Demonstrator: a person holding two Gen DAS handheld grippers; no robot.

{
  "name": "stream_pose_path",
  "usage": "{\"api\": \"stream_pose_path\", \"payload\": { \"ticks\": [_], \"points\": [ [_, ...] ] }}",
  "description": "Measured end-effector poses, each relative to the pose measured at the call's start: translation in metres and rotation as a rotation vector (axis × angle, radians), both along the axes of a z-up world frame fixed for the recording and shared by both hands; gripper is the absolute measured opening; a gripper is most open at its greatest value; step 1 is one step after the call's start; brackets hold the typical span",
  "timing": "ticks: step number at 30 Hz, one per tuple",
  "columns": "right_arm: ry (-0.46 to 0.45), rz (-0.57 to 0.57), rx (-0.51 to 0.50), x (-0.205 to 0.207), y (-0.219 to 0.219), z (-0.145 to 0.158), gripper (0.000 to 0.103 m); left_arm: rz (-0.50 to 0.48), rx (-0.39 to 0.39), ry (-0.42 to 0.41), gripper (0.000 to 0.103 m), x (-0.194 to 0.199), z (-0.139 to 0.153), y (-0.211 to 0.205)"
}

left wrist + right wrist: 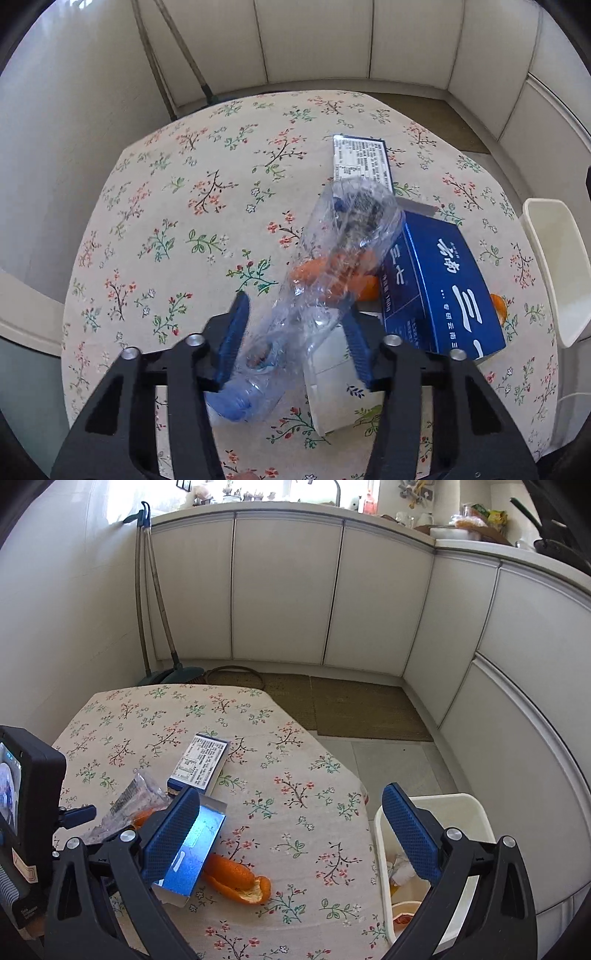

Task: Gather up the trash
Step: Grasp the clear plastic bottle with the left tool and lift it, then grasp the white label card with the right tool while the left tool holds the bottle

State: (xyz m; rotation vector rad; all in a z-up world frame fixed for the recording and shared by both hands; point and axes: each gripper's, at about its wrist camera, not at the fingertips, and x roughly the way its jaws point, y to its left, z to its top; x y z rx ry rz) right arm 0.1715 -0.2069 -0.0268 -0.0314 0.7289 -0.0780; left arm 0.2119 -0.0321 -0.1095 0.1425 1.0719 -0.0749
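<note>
A crushed clear plastic bottle [325, 266] with a blue cap lies slanted between the blue pads of my left gripper [295, 306], which is shut on its lower part. Through the plastic I see orange peel [365, 286] lying on the floral tablecloth [184, 221]. In the right wrist view the bottle [129, 801] shows at the left, beside the left gripper's camera body. My right gripper [291, 790] stands wide open above the table's right side with nothing between its fingers. A curled orange peel [236, 878] lies just below its left finger.
A blue box [443, 288] lies to the right of the bottle, and a second box [360, 162], label side up, lies behind it. A white paper cup [332, 391] lies on its side under the left gripper. A white bin [461, 812] holding scraps stands off the table's right edge.
</note>
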Motion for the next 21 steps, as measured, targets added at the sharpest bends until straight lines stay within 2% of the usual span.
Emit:
{"api": "stream_pose_path", "payload": {
  "ticks": [2,5,7,8,13,16,21],
  "points": [
    [0.059,0.020,0.025,0.014,0.003,-0.007,0.096,0.042,-0.019,-0.010,0.029,0.001,0.001,0.013],
    [0.139,0.021,0.040,0.034,0.007,-0.019,0.096,0.117,-0.131,-0.010,0.020,0.001,0.011,0.040],
    [0.181,0.030,0.034,0.049,0.013,-0.028,0.096,0.162,-0.219,-0.014,0.020,-0.001,0.021,0.057],
    [0.211,0.033,0.034,0.058,0.016,-0.033,0.096,0.174,-0.237,-0.020,0.020,-0.001,0.025,0.061],
    [0.326,0.049,0.120,0.098,0.029,-0.049,0.096,0.203,-0.298,-0.101,0.020,-0.008,0.058,0.083],
    [0.372,0.051,0.122,0.121,0.042,-0.053,0.096,0.224,-0.317,-0.147,0.020,-0.011,0.075,0.094],
    [0.448,0.060,0.089,0.154,0.065,-0.067,0.096,0.256,-0.369,-0.164,0.020,-0.010,0.088,0.113]
  ]
}}
